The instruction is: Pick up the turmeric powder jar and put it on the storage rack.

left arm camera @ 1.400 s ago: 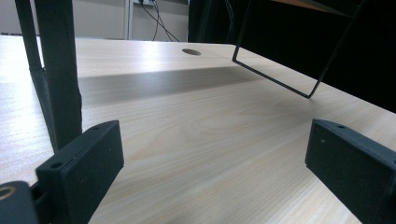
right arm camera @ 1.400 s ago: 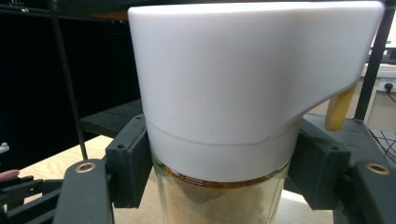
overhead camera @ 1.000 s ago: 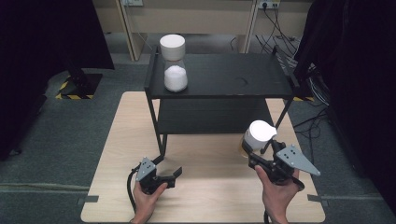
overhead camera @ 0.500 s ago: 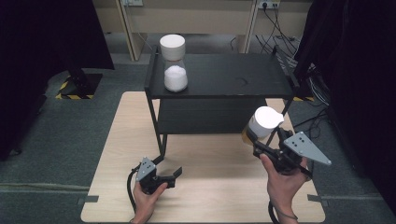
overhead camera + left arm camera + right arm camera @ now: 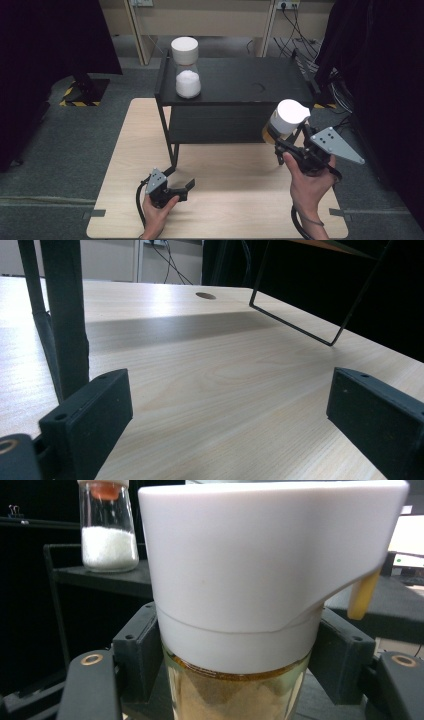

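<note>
My right gripper (image 5: 286, 145) is shut on a glass jar of brown powder with a white spouted lid (image 5: 284, 121), held upright in the air in front of the black shelf's right end. In the right gripper view the jar (image 5: 250, 605) stands between both pads (image 5: 137, 650). A second jar with white grains and a white lid (image 5: 187, 70) stands on the shelf top (image 5: 240, 82) at its left; it appears too in the right gripper view (image 5: 107, 527). My left gripper (image 5: 186, 189) rests low on the wooden table, open, its jaws wide apart over bare wood (image 5: 225, 385).
The black two-tier shelf stands on the light wooden table (image 5: 225, 200); its front left leg (image 5: 65, 315) rises just beside my left gripper. A thin wire frame leg (image 5: 300, 320) stands farther off. Grey carpet and cables surround the table.
My right gripper has risen with the brown-powder jar, from near the table up towards the level of the shelf top. The left gripper has stayed still.
</note>
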`<action>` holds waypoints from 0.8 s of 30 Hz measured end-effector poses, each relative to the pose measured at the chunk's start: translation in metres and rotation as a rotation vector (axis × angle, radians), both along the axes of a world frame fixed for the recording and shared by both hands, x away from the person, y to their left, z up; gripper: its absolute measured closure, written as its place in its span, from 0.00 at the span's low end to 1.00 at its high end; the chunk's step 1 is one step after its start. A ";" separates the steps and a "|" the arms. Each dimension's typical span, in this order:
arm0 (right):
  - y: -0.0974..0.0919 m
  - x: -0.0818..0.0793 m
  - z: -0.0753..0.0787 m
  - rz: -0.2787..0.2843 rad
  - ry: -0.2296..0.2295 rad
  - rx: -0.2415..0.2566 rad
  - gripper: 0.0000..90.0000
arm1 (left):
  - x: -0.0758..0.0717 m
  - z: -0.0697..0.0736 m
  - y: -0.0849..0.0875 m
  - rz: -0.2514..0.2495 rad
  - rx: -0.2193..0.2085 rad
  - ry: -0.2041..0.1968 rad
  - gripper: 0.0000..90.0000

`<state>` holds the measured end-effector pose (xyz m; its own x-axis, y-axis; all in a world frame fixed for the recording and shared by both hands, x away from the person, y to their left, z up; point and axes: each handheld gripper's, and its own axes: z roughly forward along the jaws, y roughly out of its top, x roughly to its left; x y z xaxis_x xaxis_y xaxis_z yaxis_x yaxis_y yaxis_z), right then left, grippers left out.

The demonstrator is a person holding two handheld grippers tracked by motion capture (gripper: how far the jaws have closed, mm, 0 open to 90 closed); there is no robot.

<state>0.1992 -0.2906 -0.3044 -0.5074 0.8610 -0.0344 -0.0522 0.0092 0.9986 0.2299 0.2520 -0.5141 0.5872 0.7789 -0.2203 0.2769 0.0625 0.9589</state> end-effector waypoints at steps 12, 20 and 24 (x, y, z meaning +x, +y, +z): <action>-0.002 0.004 0.023 -0.001 -0.018 0.003 0.34 | 0.001 0.001 0.000 -0.002 0.003 0.002 0.04; -0.004 0.009 0.038 -0.003 -0.021 0.013 0.34 | 0.001 0.001 0.000 -0.004 0.003 0.004 0.04; -0.005 0.011 0.043 -0.008 -0.023 0.023 0.34 | 0.001 0.001 0.000 -0.004 0.003 0.004 0.04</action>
<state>0.2098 -0.2959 -0.2612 -0.4998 0.8657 -0.0264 -0.0750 -0.0129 0.9971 0.2308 0.2524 -0.5134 0.5894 0.7773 -0.2199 0.2806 0.0583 0.9580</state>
